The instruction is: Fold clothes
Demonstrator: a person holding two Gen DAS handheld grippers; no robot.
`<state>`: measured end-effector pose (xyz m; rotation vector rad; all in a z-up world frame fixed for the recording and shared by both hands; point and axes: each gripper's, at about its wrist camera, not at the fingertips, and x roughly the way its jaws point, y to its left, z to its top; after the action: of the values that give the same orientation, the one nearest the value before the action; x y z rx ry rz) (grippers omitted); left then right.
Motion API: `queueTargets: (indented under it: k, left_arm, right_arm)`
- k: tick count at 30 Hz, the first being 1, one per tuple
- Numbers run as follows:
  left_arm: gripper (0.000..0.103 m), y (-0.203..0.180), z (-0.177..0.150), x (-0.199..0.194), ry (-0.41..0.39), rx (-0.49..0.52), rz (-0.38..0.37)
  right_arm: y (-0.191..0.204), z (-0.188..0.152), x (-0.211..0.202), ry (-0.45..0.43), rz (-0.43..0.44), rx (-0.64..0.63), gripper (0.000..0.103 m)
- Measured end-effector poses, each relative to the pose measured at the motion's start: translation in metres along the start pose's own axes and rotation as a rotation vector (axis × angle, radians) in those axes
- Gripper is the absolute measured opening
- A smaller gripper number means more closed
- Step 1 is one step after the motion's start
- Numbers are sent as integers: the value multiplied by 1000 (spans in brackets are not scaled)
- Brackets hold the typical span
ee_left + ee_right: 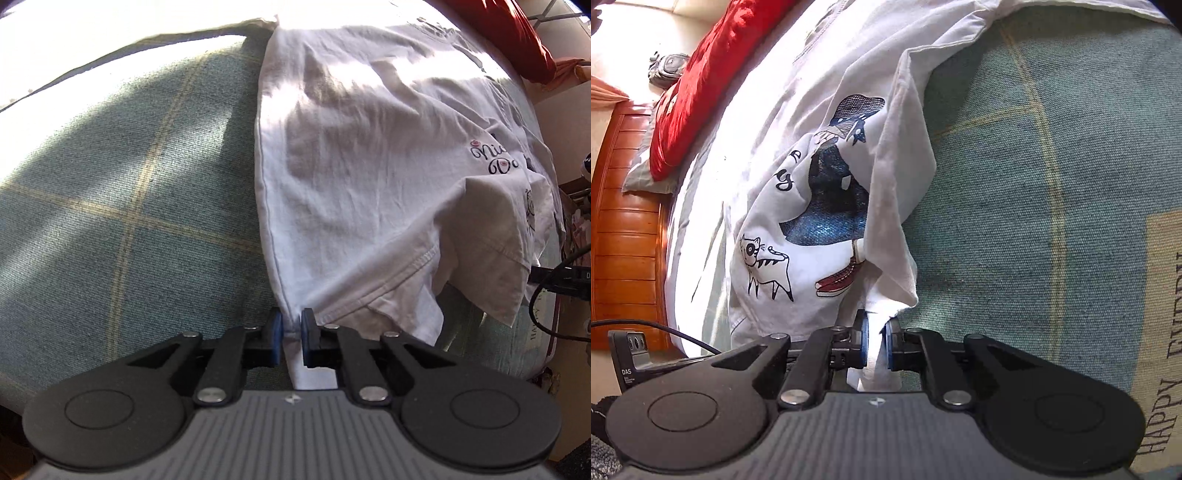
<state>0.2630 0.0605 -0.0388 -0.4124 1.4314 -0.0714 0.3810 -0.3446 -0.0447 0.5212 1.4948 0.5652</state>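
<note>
Left gripper (291, 334): I have its blue pads (275, 332) closed to a narrow gap, pinching a gathered edge of the white T-shirt (351, 166). A strip of white cloth runs back between the jaws toward the gripper body. Ahead of the fingers the shirt fans out and away across the green checked bedcover (110, 192), side seam running forward on the left. Ahead and to the right a hemmed sleeve (399, 277) lies folded over the body of the shirt, with black script lettering beyond it. Sunlight falls in bands over cloth and cover. Far ahead-right I see a red fabric bundle (517, 40); at the right edge, a black cable (546, 291).

Right gripper (874, 341): I have its pads (864, 339) likewise nearly together, clamped on a fold of the same white T-shirt (831, 177); white cloth passes between the jaws and back under the body. Directly ahead the shirt rises in a draped fold. Ahead-left is its printed front: a striped cat, a red sneaker, a dark blue shape, a figure with a hat. To the right lies the green checked bedcover (1052, 166), with a pale patch lettered "HAPPY" at the far right. Far ahead-left: the red fabric bundle (713, 70), then a wooden headboard (624, 229). Low left, a black device (629, 354) marked "DAS", with a cable.
</note>
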Motion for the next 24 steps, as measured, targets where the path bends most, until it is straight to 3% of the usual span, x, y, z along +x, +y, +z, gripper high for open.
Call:
queueTargets:
  k: [3,10,13,14,16,21,23,24]
  left_arm:
    - [8,5,2,-17,-5,28,22]
    - [10,23,9,-7,27,10,50]
    - [17,30,12,5,46,-10,56]
    - [25,32,14,8,53,-17,57]
    - [28,36,14,15,60,-41,50]
    - [52,43,4,24,35,-134,-13]
    - [46,39,2,27,32,-118,-26]
    - [12,36,2,27,37,-100,-31]
  right_arm:
    - [14,-3,-18,87,-40,-74,8]
    - [1,-11,-35,243,-289,-126,12]
    - [-2,-8,-30,222,-301,-110,20]
    - [-3,-8,-30,210,-296,-102,26]
    - [-4,-8,-28,185,-287,-87,42]
    - [-8,-15,-29,153,-272,-57,49]
    - [-10,-15,-30,141,-270,-44,49]
    - [-9,-15,-30,136,-269,-43,49]
